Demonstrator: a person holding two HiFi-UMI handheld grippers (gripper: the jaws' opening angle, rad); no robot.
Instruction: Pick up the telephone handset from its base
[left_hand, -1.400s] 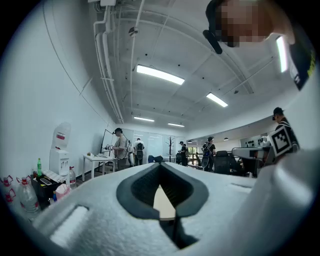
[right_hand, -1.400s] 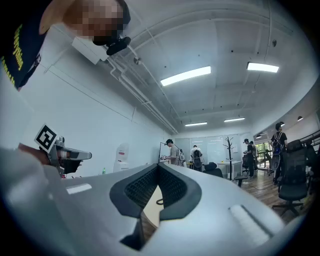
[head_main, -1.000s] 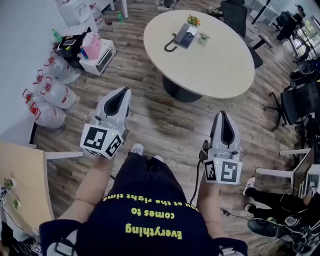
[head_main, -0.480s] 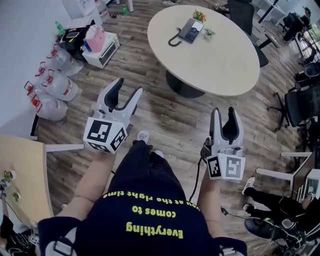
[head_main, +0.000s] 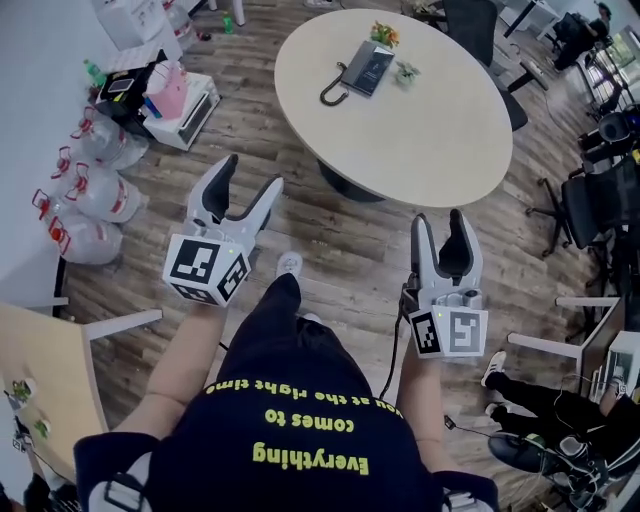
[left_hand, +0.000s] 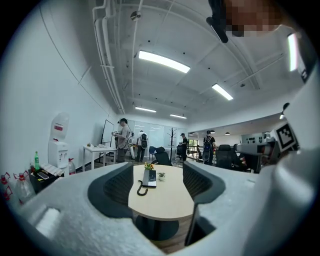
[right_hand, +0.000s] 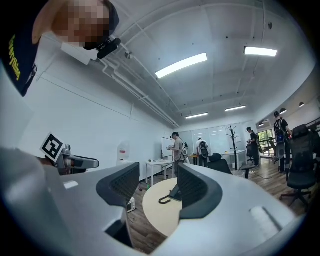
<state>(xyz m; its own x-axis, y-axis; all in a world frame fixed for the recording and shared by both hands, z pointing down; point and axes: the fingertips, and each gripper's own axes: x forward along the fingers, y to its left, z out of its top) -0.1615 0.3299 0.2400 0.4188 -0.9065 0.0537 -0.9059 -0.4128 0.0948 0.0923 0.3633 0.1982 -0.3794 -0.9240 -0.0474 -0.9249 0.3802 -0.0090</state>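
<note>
A dark telephone (head_main: 368, 67) lies on the far side of a round beige table (head_main: 420, 130), with a black curled cord (head_main: 332, 95) beside it; I cannot make out the handset on its own. My left gripper (head_main: 250, 178) hovers over the wooden floor, short of the table, its jaws opening with nothing between them. My right gripper (head_main: 439, 222) stands further right, also opening and empty. In the left gripper view the telephone (left_hand: 149, 177) shows far off between the jaws of the left gripper (left_hand: 157, 172). The right gripper (right_hand: 159, 175) frames the telephone (right_hand: 175, 194) the same way.
Two small plants (head_main: 385, 37) stand by the telephone. Large water bottles (head_main: 75, 195) and a white box (head_main: 190, 110) line the left wall. Office chairs (head_main: 600, 200) stand at the right, a wooden desk (head_main: 40, 370) at the near left. People stand far back (left_hand: 122, 140).
Both grippers went from shut to open. Both hands moved forward toward the round table, which now sits a little nearer in the head view.
</note>
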